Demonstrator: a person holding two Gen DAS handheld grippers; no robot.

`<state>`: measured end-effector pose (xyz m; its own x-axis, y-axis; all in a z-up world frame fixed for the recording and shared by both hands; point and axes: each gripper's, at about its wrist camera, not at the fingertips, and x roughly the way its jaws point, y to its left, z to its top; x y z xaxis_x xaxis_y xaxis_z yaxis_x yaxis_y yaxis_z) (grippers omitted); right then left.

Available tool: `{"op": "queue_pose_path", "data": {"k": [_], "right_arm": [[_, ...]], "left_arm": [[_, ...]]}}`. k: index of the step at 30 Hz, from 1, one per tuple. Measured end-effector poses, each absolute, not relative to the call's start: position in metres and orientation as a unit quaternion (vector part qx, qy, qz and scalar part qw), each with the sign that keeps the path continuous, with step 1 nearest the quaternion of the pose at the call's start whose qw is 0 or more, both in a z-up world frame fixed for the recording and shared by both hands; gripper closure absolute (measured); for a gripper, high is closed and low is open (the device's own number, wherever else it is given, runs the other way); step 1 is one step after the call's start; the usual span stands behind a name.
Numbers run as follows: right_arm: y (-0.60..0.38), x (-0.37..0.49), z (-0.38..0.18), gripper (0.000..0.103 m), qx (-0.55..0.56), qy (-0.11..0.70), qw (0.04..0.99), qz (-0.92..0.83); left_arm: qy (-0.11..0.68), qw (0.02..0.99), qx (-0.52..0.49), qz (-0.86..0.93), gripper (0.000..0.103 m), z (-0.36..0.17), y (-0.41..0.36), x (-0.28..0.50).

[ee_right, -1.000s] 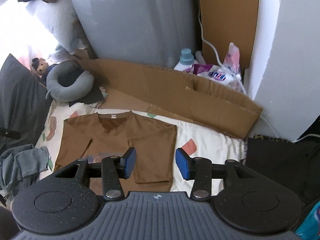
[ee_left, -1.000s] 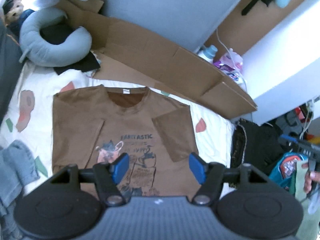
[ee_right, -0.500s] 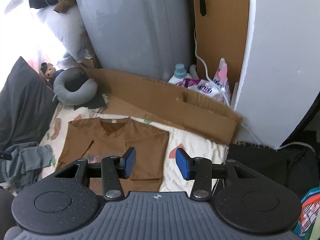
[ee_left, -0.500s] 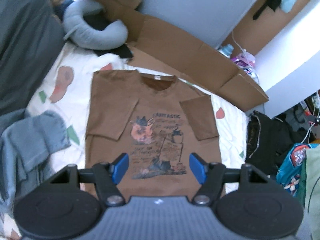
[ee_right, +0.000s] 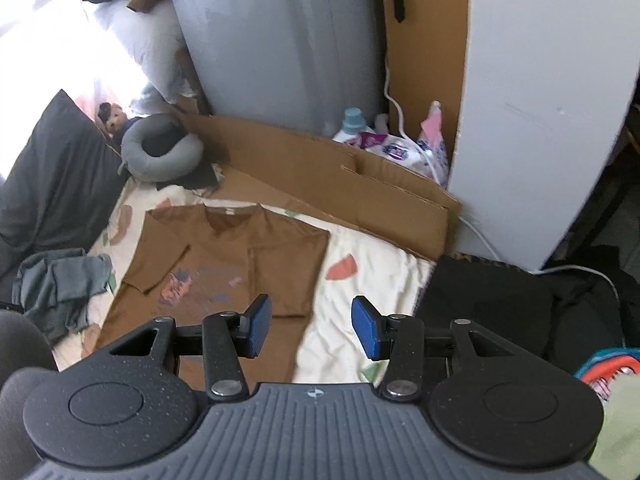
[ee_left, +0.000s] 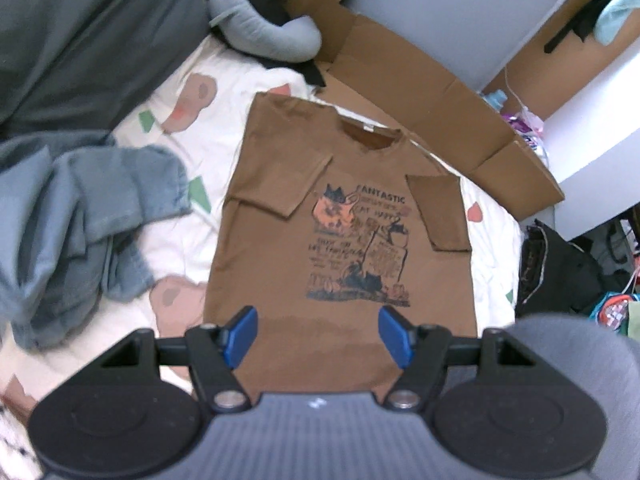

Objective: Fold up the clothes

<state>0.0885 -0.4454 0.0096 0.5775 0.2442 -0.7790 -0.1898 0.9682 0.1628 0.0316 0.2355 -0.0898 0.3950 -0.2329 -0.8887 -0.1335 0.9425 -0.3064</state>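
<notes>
**Brown T-shirt laid flat on the bed, both grippers hovering empty above it**

The brown T-shirt (ee_left: pixel 344 240) lies face up on the bed, on a cream sheet (ee_left: pixel 168 248) printed with coloured shapes. Both short sleeves are already folded inward over the chest, and the dark print with the word "FANTASTIC" shows between them. The collar points toward the far wall, the hem toward the grippers.

The left gripper (ee_left: pixel 318 336) hangs above the hem end of the shirt, its blue-padded jaws well apart with nothing between them but the cloth far below. The right gripper (ee_right: pixel 312 330) sits off the shirt's right edge, over the bare sheet beside it; its jaws also stand apart and hold nothing.

The bed is crowded around the shirt. A heap of crumpled blue-grey clothes (ee_left: pixel 80 232) lies just beside the shirt's left side, near enough to hem it in there. Beyond the collar a grey U-shaped neck pillow (ee_left: pixel 264 36) rests on a dark cloth, with a small doll (ee_right: pixel 110 114) next to it and a big dark grey pillow (ee_right: pixel 56 176) along the left side. A long sheet of flattened cardboard (ee_right: pixel 320 184) runs along the far edge of the bed, close behind the collar. Behind it stand a detergent bottle (ee_right: pixel 352 124) and a pink-and-white refill pouch (ee_right: pixel 404 148), against a tall grey appliance (ee_right: pixel 280 52). A black garment (ee_right: pixel 492 304) lies off the right end of the sheet.
</notes>
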Motion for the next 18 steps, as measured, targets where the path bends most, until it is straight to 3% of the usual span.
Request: {"op": "queue_pose_path", "data": {"k": [9, 18], "right_arm": [[-0.474, 0.046, -0.014, 0.05, 0.04, 0.452, 0.882, 0.127], [-0.48, -0.013, -0.09, 0.05, 0.13, 0.455, 0.873, 0.114]], "left_arm": [[0.551, 0.812, -0.193, -0.007, 0.034, -0.123, 0.245, -0.017], [0.565, 0.796, -0.214, 0.034, 0.034, -0.171, 0.262, -0.058]]}}
